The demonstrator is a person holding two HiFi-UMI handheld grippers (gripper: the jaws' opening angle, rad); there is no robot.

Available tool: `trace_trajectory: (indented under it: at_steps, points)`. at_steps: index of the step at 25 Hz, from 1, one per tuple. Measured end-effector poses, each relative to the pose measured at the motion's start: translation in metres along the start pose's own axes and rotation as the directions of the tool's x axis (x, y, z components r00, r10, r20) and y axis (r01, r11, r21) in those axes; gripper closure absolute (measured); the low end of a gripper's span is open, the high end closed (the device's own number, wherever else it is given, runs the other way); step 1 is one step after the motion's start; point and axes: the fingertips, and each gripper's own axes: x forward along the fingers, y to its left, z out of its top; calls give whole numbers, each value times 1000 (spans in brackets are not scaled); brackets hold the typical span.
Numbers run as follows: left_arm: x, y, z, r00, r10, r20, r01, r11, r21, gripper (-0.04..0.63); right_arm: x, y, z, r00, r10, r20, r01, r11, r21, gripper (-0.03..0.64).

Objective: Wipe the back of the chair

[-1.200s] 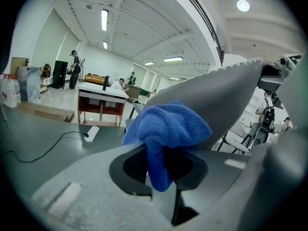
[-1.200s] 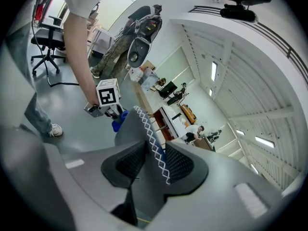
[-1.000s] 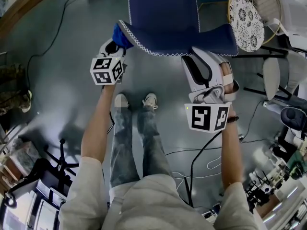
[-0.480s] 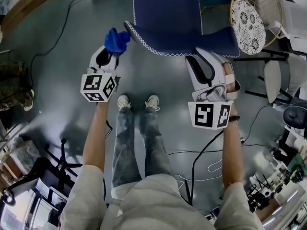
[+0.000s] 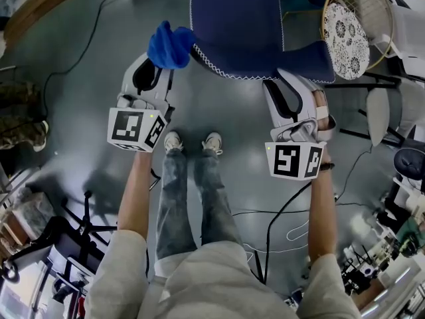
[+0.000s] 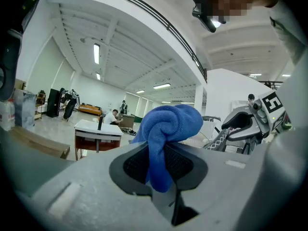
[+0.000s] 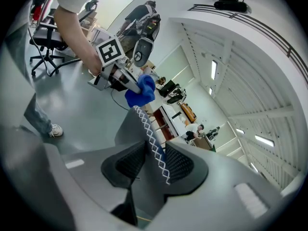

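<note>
Head view is showing the chair back point(image 5: 239, 25) in front of your feet: navy fabric edged with white zigzag stitching. Your right gripper point(image 5: 292, 78) is clamping its jaws on that stitched edge. Your left gripper point(image 5: 161, 68) is squeezing a bunched blue cloth point(image 5: 170, 45) just beside the back's left corner. A glossy grey floor point(image 5: 86, 78) is lying below, with black cables point(image 5: 279, 211) trailing across it.

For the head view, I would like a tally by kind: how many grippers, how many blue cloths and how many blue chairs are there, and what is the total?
Grippers: 2 (left gripper, right gripper)
blue cloth: 1
blue chair: 1
Total: 4
</note>
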Motion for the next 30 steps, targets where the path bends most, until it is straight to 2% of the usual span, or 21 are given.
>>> trace_trajectory:
  at_steps: [5, 13, 17, 30]
  points:
    - [16, 0, 3, 1000, -10, 1, 10, 1000, 19, 522, 0, 0, 1, 1000, -1, 1, 1, 1000, 2, 494]
    - [42, -1, -36, 997, -21, -80, 23, 999, 27, 522, 0, 0, -1, 1000, 1, 5, -1, 1000, 5, 494]
    - [45, 3, -44, 995, -22, -92, 24, 1000, 18, 522, 0, 0, 1, 1000, 1, 7, -1, 1000, 4, 494]
    - [45, 34, -98, 980, 43, -196, -51, 998, -37, 523, -1, 1, 0, 1000, 1, 12, -1, 1000, 4, 494]
